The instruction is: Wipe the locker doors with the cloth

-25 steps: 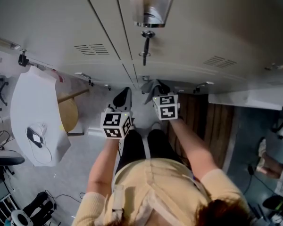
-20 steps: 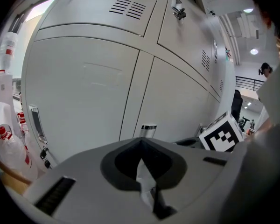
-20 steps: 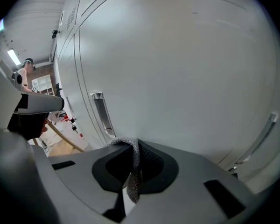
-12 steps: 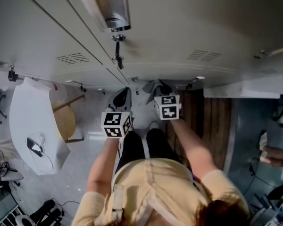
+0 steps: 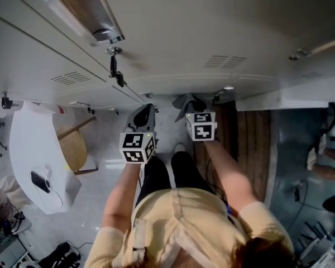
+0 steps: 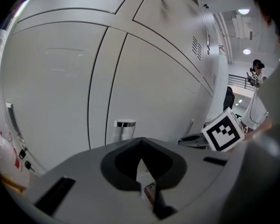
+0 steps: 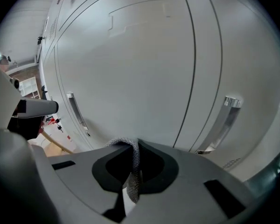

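Pale grey locker doors (image 5: 212, 27) fill the top of the head view, with a metal handle (image 5: 84, 10) at the upper left. My right gripper (image 5: 190, 106) is shut on a grey knitted cloth (image 5: 184, 100) close to the doors. In the right gripper view the cloth (image 7: 133, 176) hangs pinched between the jaws of the gripper (image 7: 133, 146), facing a door with a bar handle (image 7: 224, 120). My left gripper (image 5: 143, 115) is beside it. In its own view the left gripper (image 6: 141, 164) is shut with nothing in it, in front of a door (image 6: 149, 92) and a handle (image 6: 124, 127).
A white table (image 5: 33, 149) and a round wooden stool (image 5: 72, 149) stand on the floor at the left. A strip of wooden flooring (image 5: 251, 144) runs at the right. A key hangs in a lock (image 5: 114, 66). Another person (image 6: 255, 73) stands far off down the locker row.
The head view has swung, so the locker handle and doors slid to the upper left. Both grippers stay near the doors, almost where they were; the cloth remains pinched.
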Tool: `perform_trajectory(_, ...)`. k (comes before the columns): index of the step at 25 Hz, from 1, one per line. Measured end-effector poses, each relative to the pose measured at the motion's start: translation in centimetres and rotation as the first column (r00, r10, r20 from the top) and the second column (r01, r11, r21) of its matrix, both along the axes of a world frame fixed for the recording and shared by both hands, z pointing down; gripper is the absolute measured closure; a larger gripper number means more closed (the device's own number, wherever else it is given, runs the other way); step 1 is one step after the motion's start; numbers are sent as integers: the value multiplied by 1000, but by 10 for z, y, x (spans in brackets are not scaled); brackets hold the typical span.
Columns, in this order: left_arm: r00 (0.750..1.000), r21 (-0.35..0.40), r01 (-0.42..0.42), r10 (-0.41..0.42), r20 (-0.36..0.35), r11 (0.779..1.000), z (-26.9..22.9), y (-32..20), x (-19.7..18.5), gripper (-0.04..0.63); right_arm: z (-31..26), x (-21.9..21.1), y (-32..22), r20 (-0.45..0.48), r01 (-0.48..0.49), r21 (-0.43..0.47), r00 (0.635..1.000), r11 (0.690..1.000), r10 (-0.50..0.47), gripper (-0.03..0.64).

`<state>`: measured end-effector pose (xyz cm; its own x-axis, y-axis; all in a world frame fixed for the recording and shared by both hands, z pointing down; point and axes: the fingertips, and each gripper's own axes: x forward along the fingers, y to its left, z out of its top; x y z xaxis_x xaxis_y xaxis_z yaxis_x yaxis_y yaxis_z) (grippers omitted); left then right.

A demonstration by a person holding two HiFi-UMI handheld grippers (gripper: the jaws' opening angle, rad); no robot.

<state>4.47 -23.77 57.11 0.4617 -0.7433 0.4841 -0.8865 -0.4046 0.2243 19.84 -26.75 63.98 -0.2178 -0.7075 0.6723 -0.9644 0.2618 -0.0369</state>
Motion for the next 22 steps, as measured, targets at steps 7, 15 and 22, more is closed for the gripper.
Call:
perform_trajectory(7, 1000, -4, -11, 11, 4, 1000, 4, -1, 11, 603, 2, 24, -1, -9, -36, -4, 999, 999, 36, 612)
perform_trajectory(15, 1000, 0, -14, 14, 1, 1000, 4, -3, 22, 603, 4, 47, -1, -26, -61, -6, 998, 998, 61, 612)
perform_trajectory(22, 1000, 0, -8, 8, 6, 1000, 4, -4, 23, 603, 6, 60, -1, -51, -70, -8, 996, 998, 69, 612)
